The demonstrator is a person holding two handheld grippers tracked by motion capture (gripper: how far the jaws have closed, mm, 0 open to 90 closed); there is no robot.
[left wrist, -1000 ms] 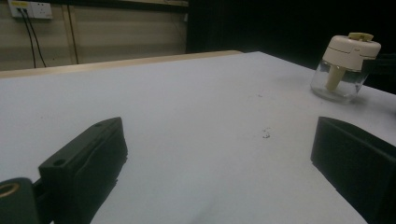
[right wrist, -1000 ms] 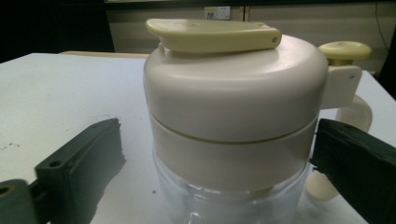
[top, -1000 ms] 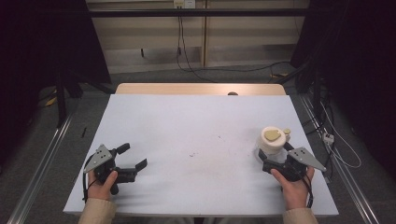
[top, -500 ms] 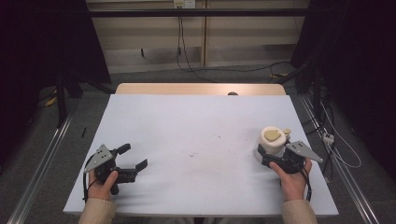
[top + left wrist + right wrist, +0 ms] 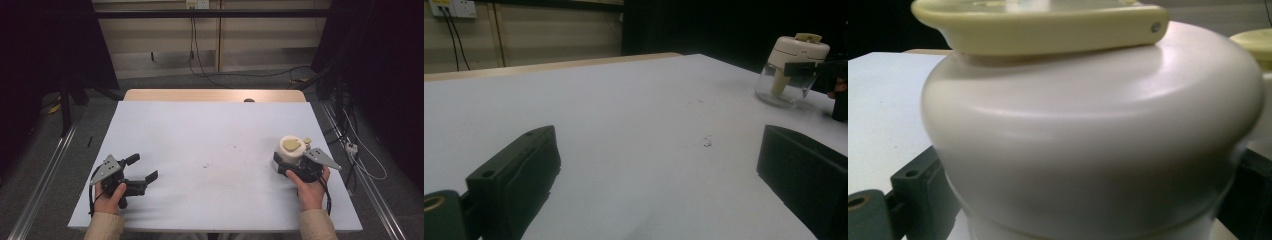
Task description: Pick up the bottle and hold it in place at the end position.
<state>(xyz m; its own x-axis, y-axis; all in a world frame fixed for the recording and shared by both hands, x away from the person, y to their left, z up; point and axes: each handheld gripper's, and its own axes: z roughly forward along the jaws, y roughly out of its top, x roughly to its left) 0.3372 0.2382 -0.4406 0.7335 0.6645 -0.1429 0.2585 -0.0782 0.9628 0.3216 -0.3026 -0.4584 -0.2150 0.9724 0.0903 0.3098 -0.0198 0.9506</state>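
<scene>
Jar [image 5: 291, 151] sits between the right gripper [image 5: 285, 162] jaws, seemingly clamped; grasp step, a lift likely next. Left gripper [image 5: 142, 169], well apart from jar, gapes empty.

No lettering, label, brand or number can be read anywhere. The cream lid of the jar [image 5: 1088, 130] is plain in the right gripper view, and the wall sockets [image 5: 452, 8] in the left gripper view carry no legible marking
</scene>
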